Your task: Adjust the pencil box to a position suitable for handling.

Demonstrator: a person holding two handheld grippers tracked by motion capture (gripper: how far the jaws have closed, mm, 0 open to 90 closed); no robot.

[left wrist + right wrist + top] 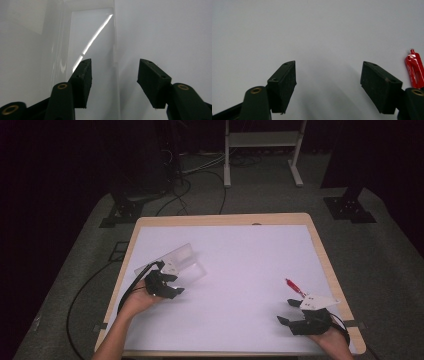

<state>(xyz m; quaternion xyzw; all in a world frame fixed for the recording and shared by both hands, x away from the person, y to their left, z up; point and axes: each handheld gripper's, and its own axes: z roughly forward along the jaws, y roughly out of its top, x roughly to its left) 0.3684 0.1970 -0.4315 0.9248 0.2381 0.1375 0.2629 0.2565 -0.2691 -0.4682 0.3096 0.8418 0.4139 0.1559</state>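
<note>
High view: left gripper (167, 285) at frame's left-centre, tips at the near edge of a clear plastic case (175, 260) lying on the white table (240, 265). Right gripper (300, 312) lower right, red pen (295, 286) just above it.

Left gripper view: jaws part open, case's edge (100, 37) runs between them, pads not pressing.

Right gripper view: jaws wide, nothing between; pen (415, 71) at right edge.

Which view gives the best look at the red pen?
The high view: the red pen lies whole on the white table, just ahead of the right gripper. The right gripper view catches one end of it at the right edge.
</note>
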